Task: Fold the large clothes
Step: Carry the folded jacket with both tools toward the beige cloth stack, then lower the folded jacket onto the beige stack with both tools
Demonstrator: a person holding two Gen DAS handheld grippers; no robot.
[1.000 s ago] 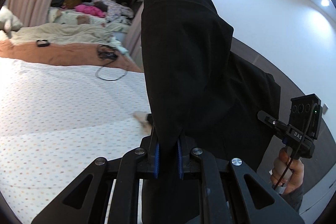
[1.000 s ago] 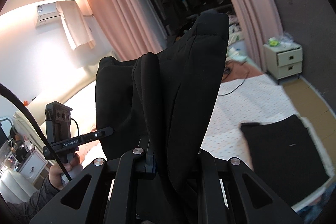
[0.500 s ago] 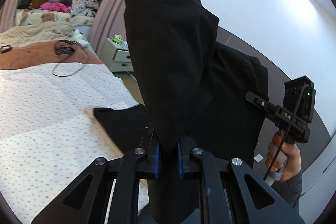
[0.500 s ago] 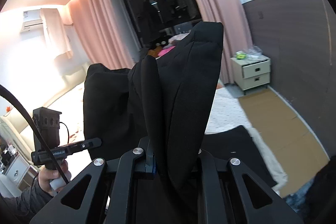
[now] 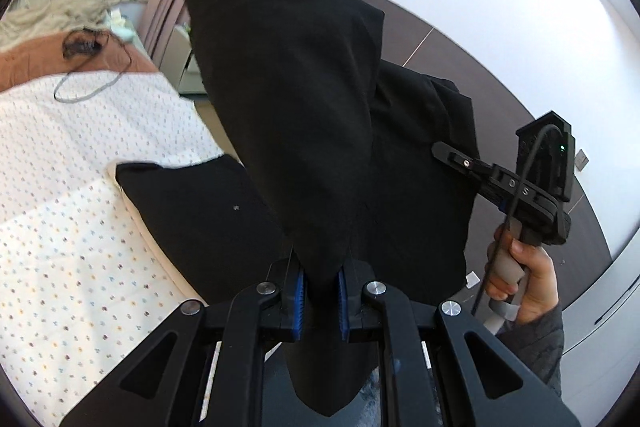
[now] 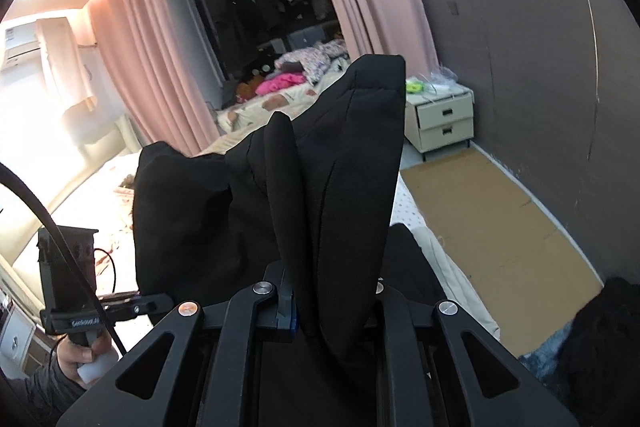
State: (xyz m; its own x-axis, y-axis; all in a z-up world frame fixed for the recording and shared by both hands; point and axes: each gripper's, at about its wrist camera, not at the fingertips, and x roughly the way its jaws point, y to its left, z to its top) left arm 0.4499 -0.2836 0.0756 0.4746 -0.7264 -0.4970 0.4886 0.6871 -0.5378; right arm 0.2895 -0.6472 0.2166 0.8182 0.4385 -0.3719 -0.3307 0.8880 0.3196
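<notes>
A large black garment (image 5: 296, 99) hangs in the air between both grippers. My left gripper (image 5: 321, 301) is shut on one bunched edge of it. My right gripper (image 6: 332, 311) is shut on another bunched edge of the garment (image 6: 344, 163); it also shows at the right of the left wrist view (image 5: 448, 151), held in a hand. The left gripper shows low at the left of the right wrist view (image 6: 156, 307). A flat, folded black piece (image 5: 200, 211) lies on the bed's near corner below the cloth.
The bed (image 5: 60, 227) with a dotted white sheet lies at the left. A black cable (image 5: 88, 75) lies on it further back. A cream bedside cabinet (image 6: 440, 119) stands by the brown wall. Cardboard (image 6: 492, 223) covers the floor beside the bed. Pink curtains (image 6: 132, 67) hang behind.
Both grippers have swung with the garment toward the bed's edge and tilted down. The folded black piece and the floor beside the bed have come into view.
</notes>
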